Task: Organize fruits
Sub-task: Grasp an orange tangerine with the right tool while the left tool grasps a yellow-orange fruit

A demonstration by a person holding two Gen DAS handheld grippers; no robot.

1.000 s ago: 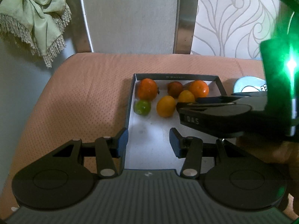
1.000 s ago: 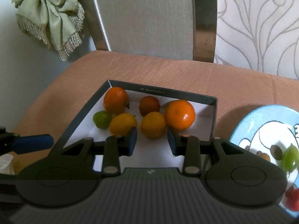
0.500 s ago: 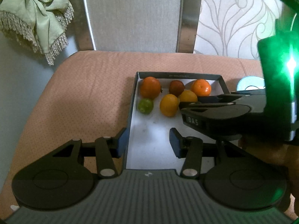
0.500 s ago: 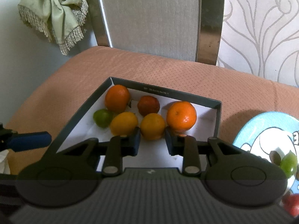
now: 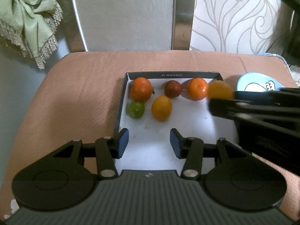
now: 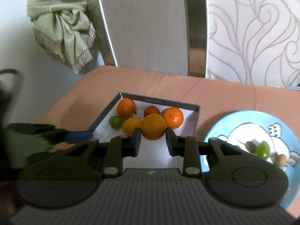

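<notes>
My right gripper [image 6: 152, 133] is shut on a yellow-orange fruit [image 6: 153, 126] and holds it above the dark-rimmed white box [image 6: 105, 111]. In the left wrist view that fruit [image 5: 220, 90] hangs over the box's right rim [image 5: 221, 76], at the tip of the right gripper [image 5: 221, 103]. On the box floor lie two orange tangerines [image 5: 141, 89] [image 5: 197, 88], a dark red fruit [image 5: 172, 88], another yellow-orange fruit [image 5: 161, 107] and a green lime [image 5: 135, 109]. My left gripper [image 5: 149, 143] is open over the box's near left side, with nothing between its fingers.
The box sits on a salmon chair seat [image 5: 84, 93]. A blue cartoon plate [image 6: 281, 123] right of the box holds a green fruit [image 6: 262, 150] and small brown ones. The chair back [image 5: 123, 15] rises behind, with a green fringed cloth [image 5: 28, 18] at the left.
The right gripper's jaws closed on the yellow-orange fruit, then lifted it off the box floor and drew it back to the right. The left gripper stayed about where it was, still open.
</notes>
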